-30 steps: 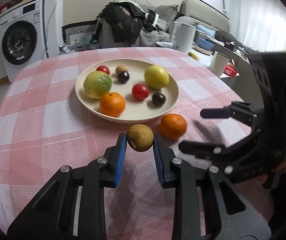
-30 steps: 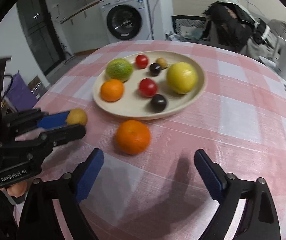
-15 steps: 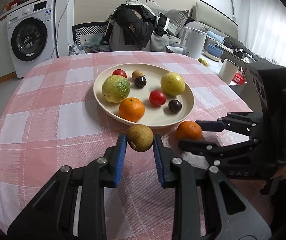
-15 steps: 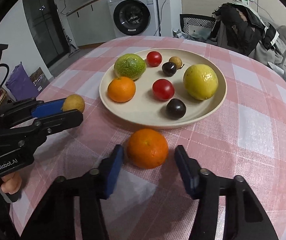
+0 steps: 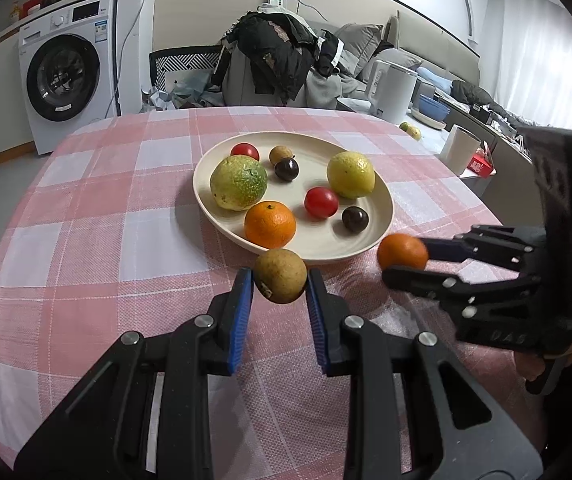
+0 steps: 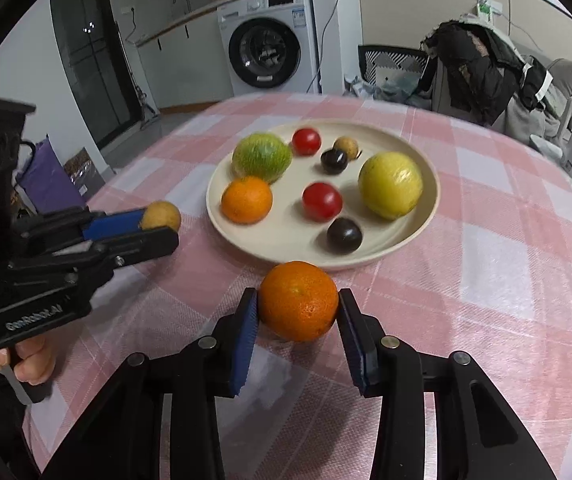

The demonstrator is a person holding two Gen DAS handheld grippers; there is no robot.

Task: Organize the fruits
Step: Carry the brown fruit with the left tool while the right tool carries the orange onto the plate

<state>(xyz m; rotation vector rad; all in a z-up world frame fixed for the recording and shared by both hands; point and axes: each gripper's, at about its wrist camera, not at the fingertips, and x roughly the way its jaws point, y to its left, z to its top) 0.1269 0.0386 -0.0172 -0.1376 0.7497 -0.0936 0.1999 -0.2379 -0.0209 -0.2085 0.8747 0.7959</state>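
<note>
My left gripper is shut on a small brown round fruit and holds it above the cloth just before the cream plate. My right gripper is shut on an orange, lifted off the table near the plate's front rim. The plate holds a green fruit, a yellow fruit, another orange, two red fruits, two dark ones and a small brown one. In the right wrist view the left gripper is at the left with its fruit.
The round table has a pink checked cloth. A white kettle and a white cup stand beyond its right edge. A chair heaped with clothes and a washing machine stand behind.
My right gripper closed on the orange by the plate and lifted it. My left gripper kept hold of the brown fruit and rose, with the view pulling back a little.
</note>
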